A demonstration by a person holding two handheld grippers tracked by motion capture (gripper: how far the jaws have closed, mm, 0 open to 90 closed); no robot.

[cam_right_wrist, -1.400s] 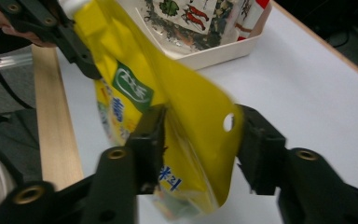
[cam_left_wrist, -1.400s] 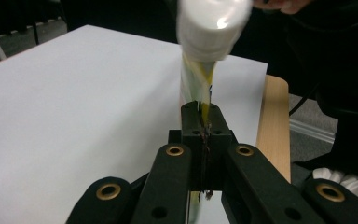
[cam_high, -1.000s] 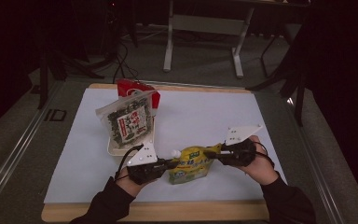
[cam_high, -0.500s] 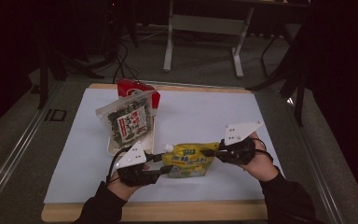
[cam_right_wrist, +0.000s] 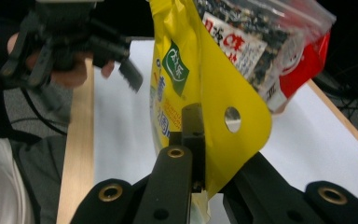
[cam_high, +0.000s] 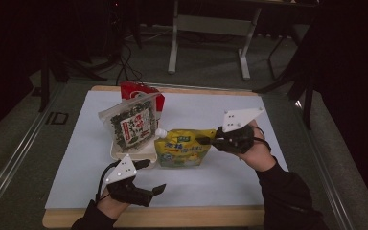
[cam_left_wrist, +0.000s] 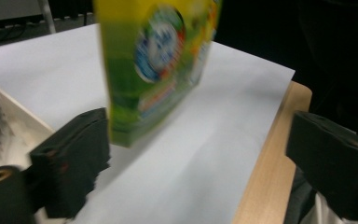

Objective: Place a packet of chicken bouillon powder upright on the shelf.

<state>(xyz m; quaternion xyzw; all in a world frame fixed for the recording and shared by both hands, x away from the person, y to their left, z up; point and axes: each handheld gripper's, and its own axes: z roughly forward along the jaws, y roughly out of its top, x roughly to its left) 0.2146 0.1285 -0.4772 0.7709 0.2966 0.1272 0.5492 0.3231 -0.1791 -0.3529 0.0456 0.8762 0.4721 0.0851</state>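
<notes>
A yellow spouted pouch [cam_high: 184, 147] stands lifted above the white mat, and my right gripper [cam_high: 206, 140] is shut on its top edge. In the right gripper view the jaws pinch the yellow pouch [cam_right_wrist: 200, 93] just beside its hang hole. My left gripper [cam_high: 153, 176] sits near the table's front edge, a little apart from the pouch. Its jaws have just been opening and nothing is between them. The left gripper view has the pouch [cam_left_wrist: 158, 60] ahead of the wide-apart jaws, blurred and not touching them.
A clear bag of dark seaweed [cam_high: 132, 125] leans in a white tray [cam_high: 124, 153] left of the pouch. A red bag [cam_high: 141, 91] stands behind it. The wooden table edge [cam_high: 172, 218] runs along the front. Bare white mat [cam_high: 206, 110] lies at the back right.
My left gripper has let go of the pouch, opened wide and drawn back toward the front edge. The right gripper has raised the pouch from lying to hanging upright.
</notes>
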